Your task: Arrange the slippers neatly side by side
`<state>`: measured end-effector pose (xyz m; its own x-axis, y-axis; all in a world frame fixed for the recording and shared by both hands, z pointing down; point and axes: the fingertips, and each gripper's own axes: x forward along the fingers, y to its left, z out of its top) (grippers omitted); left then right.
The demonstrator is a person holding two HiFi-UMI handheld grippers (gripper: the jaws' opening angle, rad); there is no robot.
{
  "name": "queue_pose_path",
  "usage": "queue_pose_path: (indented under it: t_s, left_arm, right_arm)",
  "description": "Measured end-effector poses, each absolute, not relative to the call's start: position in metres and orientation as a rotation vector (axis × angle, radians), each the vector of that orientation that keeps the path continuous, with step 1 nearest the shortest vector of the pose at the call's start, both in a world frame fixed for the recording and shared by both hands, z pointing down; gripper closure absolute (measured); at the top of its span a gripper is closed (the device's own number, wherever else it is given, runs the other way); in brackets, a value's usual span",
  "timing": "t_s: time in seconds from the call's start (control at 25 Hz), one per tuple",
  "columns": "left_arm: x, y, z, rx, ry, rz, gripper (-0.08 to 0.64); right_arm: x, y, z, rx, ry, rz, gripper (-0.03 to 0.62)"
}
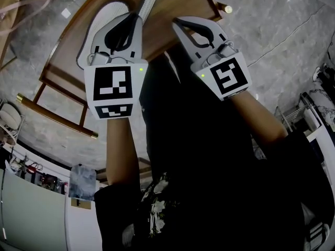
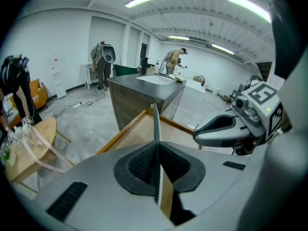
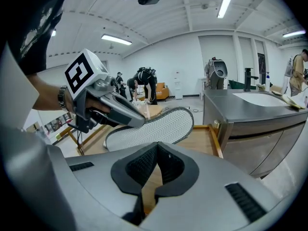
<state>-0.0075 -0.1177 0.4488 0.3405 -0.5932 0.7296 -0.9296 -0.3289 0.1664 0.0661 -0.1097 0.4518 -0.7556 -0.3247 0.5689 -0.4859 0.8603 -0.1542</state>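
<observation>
Both forearms reach forward. Left hand-held gripper [image 1: 133, 17] clamps slipper [image 3: 159, 126] by its edge; right hand-held gripper [image 1: 179, 24] closed, empty.

The person wears a black short-sleeved top [image 1: 209, 182] with a mottled white print [image 1: 154, 205] on the front, and a metal-look band [image 3: 61, 98] sits on one wrist. The left gripper [image 1: 135, 19] and right gripper [image 1: 177, 22] share one build: smooth, rounded light-grey shells with black slotted openings and small dark ribbed insets. Their fingers [image 2: 139, 165] are lined with black pads with a fine woven texture. Each carries a white marker cube [image 1: 112, 85], its faces printed with blocky black-and-white square patterns, and a small green light [image 1: 141, 69] glows at the cube's upper edge. Grey metal fittings sit just ahead of the right cube [image 1: 229, 76].
</observation>
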Motion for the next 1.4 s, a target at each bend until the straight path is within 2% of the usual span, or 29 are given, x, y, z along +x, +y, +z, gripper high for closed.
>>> queue_pose_path:
  t_s: [0.36, 0.52, 0.72, 0.8, 0.92, 1.2, 1.4]
  left_arm:
    - [-0.012, -0.114, 0.442, 2.163, -1.380, 1.153, 0.535]
    - [-0.012, -0.108, 0.442, 2.260, -1.345, 1.320, 0.535]
    - [-0.004, -0.104, 0.436, 2.366, -1.346, 1.470, 0.535]
    - [-0.002, -0.104, 0.434, 2.417, -1.349, 1.509, 0.537]
    - [0.002, -0.107, 0.430, 2.500, -1.349, 1.533, 0.536]
    - [0.005, -0.109, 0.426, 2.607, -1.386, 1.596, 0.537]
    - [-0.002, -0.108, 0.439, 2.697, -1.404, 1.643, 0.536]
  right_arm:
    - [0.061, -0.126, 0.423, 0.603, -2.594, 0.308, 0.594]
    - [0.060, -0.138, 0.410, 0.619, -2.617, 0.160, 0.592]
    - [0.069, -0.146, 0.406, 0.637, -2.634, 0.221, 0.591]
    - [0.072, -0.150, 0.408, 0.668, -2.652, 0.299, 0.566]
    - [0.085, -0.162, 0.421, 0.817, -2.629, 0.589, 0.474]
    - [0.109, -0.186, 0.430, 1.064, -2.548, 1.215, 0.471]
    - [0.098, -0.191, 0.427, 1.051, -2.569, 1.175, 0.462]
